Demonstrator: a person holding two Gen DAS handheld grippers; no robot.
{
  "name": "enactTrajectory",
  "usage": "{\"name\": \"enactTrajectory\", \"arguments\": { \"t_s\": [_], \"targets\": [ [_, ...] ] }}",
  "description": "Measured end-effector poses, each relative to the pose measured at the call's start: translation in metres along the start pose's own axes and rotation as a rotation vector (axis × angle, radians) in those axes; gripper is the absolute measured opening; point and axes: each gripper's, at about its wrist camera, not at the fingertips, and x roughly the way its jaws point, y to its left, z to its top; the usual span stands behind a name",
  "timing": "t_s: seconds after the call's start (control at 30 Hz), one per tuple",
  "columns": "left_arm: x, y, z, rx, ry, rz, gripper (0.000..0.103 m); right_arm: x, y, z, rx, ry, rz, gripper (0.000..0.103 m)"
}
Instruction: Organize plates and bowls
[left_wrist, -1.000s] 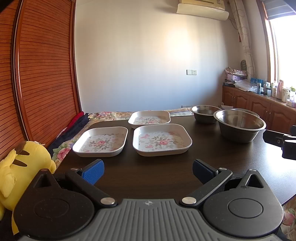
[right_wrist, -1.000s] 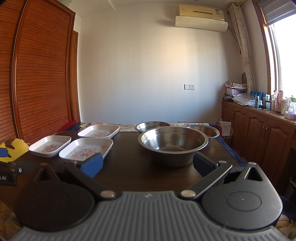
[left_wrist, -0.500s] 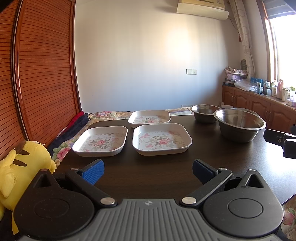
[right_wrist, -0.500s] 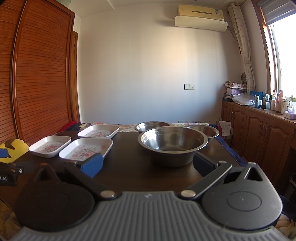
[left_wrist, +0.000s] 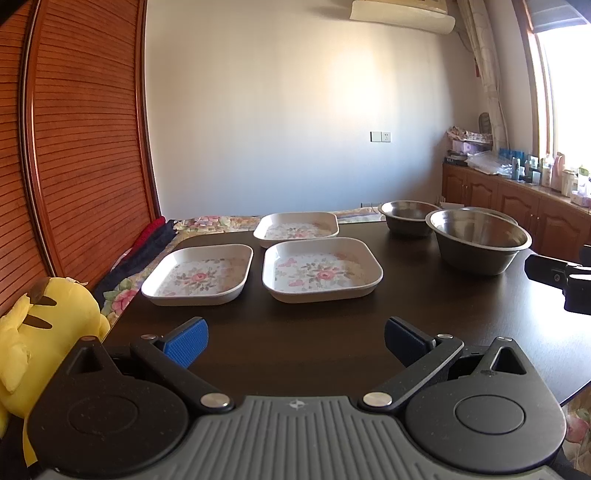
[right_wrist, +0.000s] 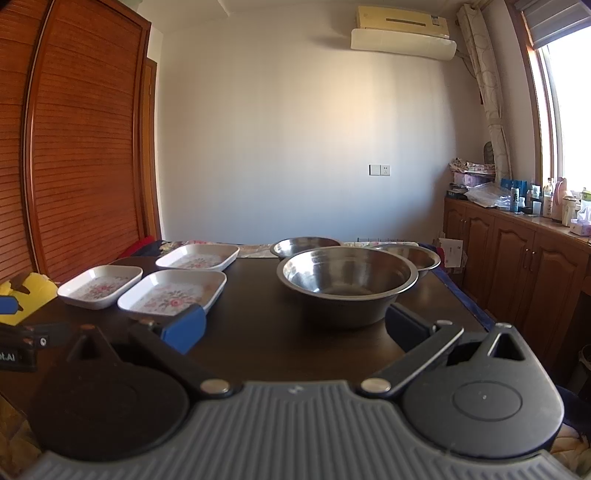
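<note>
Dark, smooth wood spreads out under us, a table (left_wrist: 295, 332) with a faint sheen, set against a plain pale wall and a slatted reddish wardrobe (left_wrist: 81, 166) on our left. We hold our left gripper (left_wrist: 293, 338) low over the near edge, jaws spread wide, blue ribbed pads (left_wrist: 186, 341) gripping nothing. Ahead of it sit three square plates with rounded corners, white rims, pink floral print: the near-left plate (left_wrist: 199, 275), the near-right plate (left_wrist: 321, 273) just beside it, and the far plate (left_wrist: 297, 229) behind them, all lying flat, none stacked. Being nearly square, they show no clear long axis.

Over to the right gripper (right_wrist: 293, 326), likewise gaping and empty, hovering just short of the big steel bowl (right_wrist: 347, 284), round, shiny, mouth up. Behind it we see two smaller steel bowls, the left small bowl (right_wrist: 304, 245) and the right small bowl (right_wrist: 413, 256), also upright, close behind the big one; whether they touch it we cannot tell. A yellow plush toy (left_wrist: 40, 328) slumps at the table's left edge.
</note>
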Motion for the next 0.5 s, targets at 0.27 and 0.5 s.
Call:
{"name": "enactTrajectory", "arguments": {
  "t_s": [0.27, 0.5],
  "targets": [
    [0.011, -0.001, -0.003, 0.019, 0.055, -0.022, 0.103, 0.014, 0.007, -0.001, -0.02, 0.023, 0.024, 0.103],
    [0.022, 0.003, 0.0, 0.019, 0.1, -0.054, 0.103, 0.03, 0.017, 0.007, -0.054, 0.035, 0.065, 0.103]
  ]
}}
